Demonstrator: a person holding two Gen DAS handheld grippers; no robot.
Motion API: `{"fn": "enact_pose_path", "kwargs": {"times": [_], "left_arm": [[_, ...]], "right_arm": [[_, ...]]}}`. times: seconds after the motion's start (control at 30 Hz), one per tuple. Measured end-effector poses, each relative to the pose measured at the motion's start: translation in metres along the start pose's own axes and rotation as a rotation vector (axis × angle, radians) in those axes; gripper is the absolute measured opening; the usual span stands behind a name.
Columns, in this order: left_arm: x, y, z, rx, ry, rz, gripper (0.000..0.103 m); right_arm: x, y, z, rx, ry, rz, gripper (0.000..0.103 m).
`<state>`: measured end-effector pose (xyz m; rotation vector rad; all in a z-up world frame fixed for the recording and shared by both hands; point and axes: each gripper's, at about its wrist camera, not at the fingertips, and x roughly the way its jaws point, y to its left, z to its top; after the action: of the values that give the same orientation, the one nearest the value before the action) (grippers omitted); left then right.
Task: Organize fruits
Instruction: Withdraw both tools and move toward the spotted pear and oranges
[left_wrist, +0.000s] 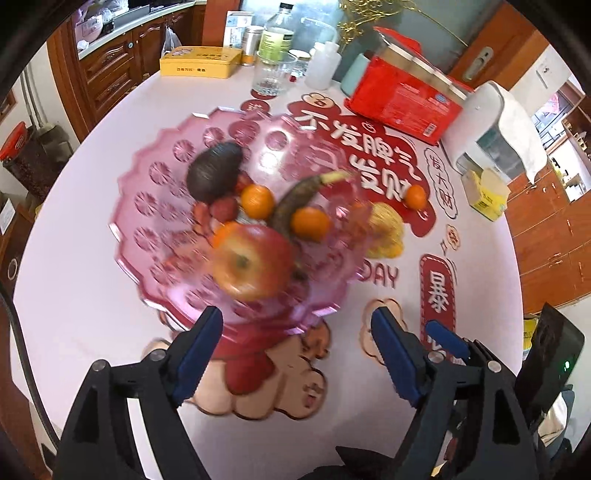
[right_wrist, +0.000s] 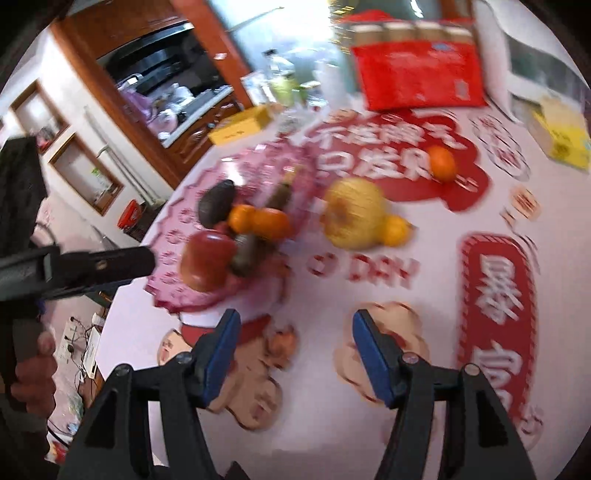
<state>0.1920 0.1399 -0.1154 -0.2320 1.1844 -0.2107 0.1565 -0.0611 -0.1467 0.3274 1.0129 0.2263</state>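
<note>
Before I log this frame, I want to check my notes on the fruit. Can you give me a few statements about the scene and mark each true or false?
1. The red apple lies in the pink bowl. True.
2. Every orange is already in the bowl. False: one orange still sits on the table, on the red printed patch, apart from the bowl.
3. The left tool is open with nothing between its pads. True.
4. The right tool is clamped on the yellow fruit. False: its jaws are empty, and the yellow fruit lies on the table beside the bowl.
5. The dark avocado is in the bowl. True.
</note>
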Motion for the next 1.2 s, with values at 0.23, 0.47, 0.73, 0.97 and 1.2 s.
{"fn": "enact_pose_path", "kwargs": {"times": [0.23, 0.47, 0.73, 0.97, 1.2], "left_arm": [[0.013, -0.051, -0.034, -0.047, 0.019, -0.022, 0.088], [0.027, -0.086, -0.044, -0.125, -0.015, 0.005, 0.088], [0.047, -0.115, -0.02, -0.245, -0.102, 0.044, 0.089], [0.069, -0.121, 0.008, -0.352, -0.127, 0.085, 0.089], [0.095, -0.11, 0.025, -0.509, -0.138, 0.089, 0.089]], "right_arm": [[-0.028, -0.071, -0.009, 0.013, 0.047, -0.076, 0.063], [-0.046, -0.129, 0.006, -0.036, 0.079, -0.109, 0.063], [-0.048, -0.165, 0.066, -0.147, 0.054, -0.109, 0.063], [-0.027, -0.17, 0.111, -0.195, 0.042, -0.077, 0.063], [0.004, -0.156, 0.147, -0.261, 0.019, -0.049, 0.064]]}}
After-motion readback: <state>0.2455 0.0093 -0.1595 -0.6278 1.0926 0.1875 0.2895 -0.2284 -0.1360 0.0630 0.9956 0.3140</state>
